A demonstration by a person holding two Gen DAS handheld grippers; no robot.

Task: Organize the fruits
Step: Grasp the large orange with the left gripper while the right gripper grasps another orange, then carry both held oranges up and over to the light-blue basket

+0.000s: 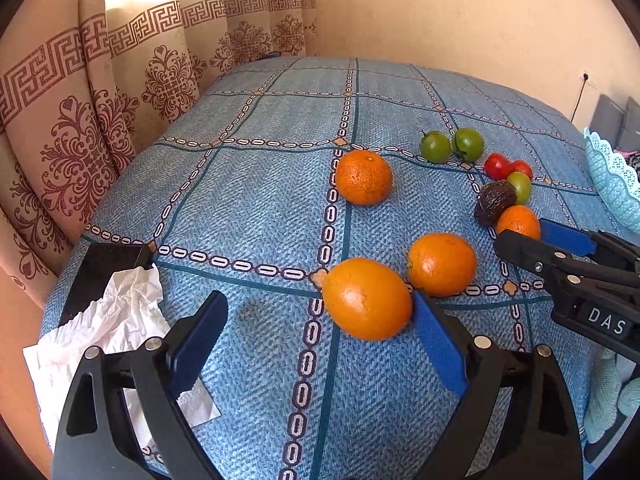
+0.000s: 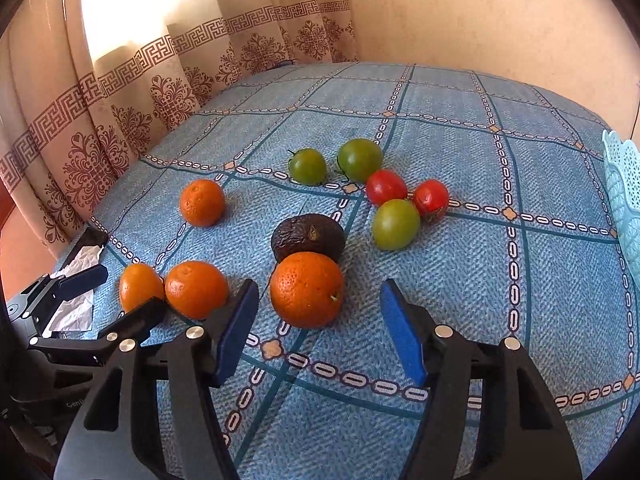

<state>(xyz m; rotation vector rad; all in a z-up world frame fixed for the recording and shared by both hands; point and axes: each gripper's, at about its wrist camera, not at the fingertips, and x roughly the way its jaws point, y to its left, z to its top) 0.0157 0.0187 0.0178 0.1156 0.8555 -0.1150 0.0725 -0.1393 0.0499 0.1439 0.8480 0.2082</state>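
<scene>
Several oranges lie on the blue patterned cloth. My left gripper (image 1: pixel 320 316) is open; the nearest orange (image 1: pixel 366 299) rests against its right finger (image 1: pixel 438 344), apart from the left one. A second orange (image 1: pixel 441 264) sits just behind it, a third (image 1: pixel 363 177) farther back. My right gripper (image 2: pixel 318 320) is open around another orange (image 2: pixel 307 289), touching neither finger. A dark avocado (image 2: pixel 308 236) touches that orange from behind. Green tomatoes (image 2: pixel 307 166) (image 2: pixel 360 159) (image 2: pixel 395 224) and red tomatoes (image 2: pixel 386 187) (image 2: pixel 431 199) lie beyond.
A light blue lattice basket (image 2: pixel 622 184) stands at the right table edge, also in the left wrist view (image 1: pixel 612 176). Crumpled white tissue (image 1: pixel 116 320) and a black flat object (image 1: pixel 104 272) lie at the left edge. Patterned curtains hang behind and left.
</scene>
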